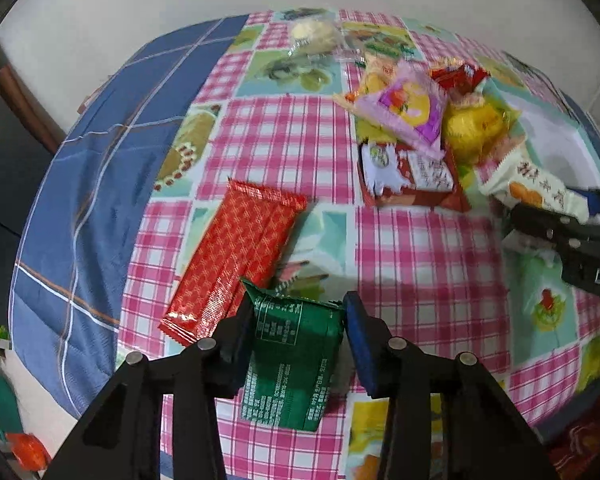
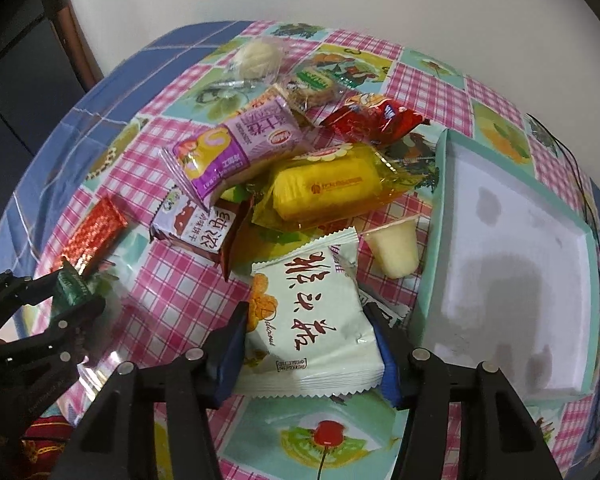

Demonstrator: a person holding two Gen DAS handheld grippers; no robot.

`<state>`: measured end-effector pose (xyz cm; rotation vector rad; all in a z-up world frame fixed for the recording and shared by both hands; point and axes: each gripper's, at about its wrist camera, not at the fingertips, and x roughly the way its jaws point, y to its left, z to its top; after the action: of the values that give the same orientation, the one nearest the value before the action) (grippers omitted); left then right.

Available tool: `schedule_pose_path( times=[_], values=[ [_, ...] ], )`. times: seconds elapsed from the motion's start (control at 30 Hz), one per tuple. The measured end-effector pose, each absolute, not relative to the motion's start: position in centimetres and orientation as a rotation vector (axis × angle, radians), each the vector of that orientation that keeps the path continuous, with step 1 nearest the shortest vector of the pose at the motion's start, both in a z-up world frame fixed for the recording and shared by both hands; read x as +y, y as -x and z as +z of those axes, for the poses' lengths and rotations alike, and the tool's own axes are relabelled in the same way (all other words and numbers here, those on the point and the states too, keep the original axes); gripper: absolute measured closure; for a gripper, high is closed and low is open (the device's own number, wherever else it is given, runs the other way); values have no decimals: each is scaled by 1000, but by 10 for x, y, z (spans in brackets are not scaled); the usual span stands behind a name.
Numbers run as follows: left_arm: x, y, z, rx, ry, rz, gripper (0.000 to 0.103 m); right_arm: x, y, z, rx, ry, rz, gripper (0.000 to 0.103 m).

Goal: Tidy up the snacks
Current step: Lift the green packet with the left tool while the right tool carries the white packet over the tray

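My left gripper [image 1: 296,334] is shut on a green snack packet [image 1: 296,356], held just above the checked tablecloth; it also shows in the right wrist view [image 2: 70,288]. A long red packet [image 1: 236,256] lies flat just left of it. My right gripper [image 2: 308,344] is shut on a white packet with red characters [image 2: 312,320], beside the open white box with mint rim [image 2: 512,248]. A pile of snacks lies beyond: a purple packet [image 2: 236,148], a yellow cake [image 2: 328,188], a red-white packet [image 2: 204,232], a red packet [image 2: 372,120] and a jelly cup [image 2: 394,248].
A round pastry [image 2: 258,58] and a cereal bar [image 2: 312,88] lie at the far side of the table. The blue cloth [image 1: 96,168] covers the table's left edge. The white wall stands behind. Bare checked cloth [image 1: 420,264] lies between the grippers.
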<state>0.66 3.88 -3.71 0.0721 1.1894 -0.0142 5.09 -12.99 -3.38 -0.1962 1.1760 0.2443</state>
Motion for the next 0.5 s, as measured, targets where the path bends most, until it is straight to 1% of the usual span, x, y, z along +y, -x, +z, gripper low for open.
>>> schedule_pose_path(
  times=[0.3,0.5],
  values=[
    [13,-29,18,1109,-34,-17,59,-153,-46,-7,1124,94,246,45],
    [-30,-50,47,1074,-10,-62,59,-205,-54,12,1089,-18,169,45]
  ],
)
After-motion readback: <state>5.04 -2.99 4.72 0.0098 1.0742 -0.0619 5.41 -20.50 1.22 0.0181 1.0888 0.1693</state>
